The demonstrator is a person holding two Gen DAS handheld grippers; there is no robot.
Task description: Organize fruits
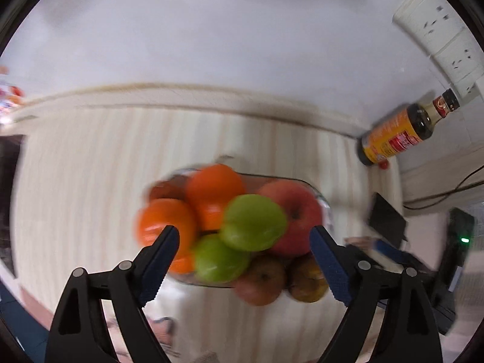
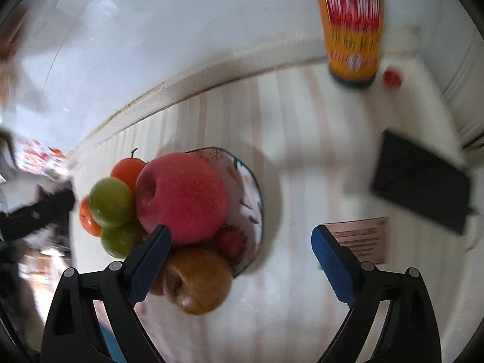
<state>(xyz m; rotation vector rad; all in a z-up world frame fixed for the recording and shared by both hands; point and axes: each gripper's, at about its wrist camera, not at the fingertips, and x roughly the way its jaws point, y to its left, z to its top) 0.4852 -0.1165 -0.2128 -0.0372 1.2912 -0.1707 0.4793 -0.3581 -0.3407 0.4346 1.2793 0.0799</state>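
A patterned bowl on the striped table holds a heap of fruit. A big red apple lies on top, with two green apples, oranges, a brownish apple and a small red fruit around it. My right gripper hangs open above the bowl's right side, holding nothing. In the left wrist view the same bowl shows oranges, green apples and the red apple. My left gripper is open over the heap, its pads clear of the fruit.
A sauce bottle stands by the wall at the back right, with a small red cap beside it. A flat black object and a printed card lie right of the bowl. Wall sockets sit above.
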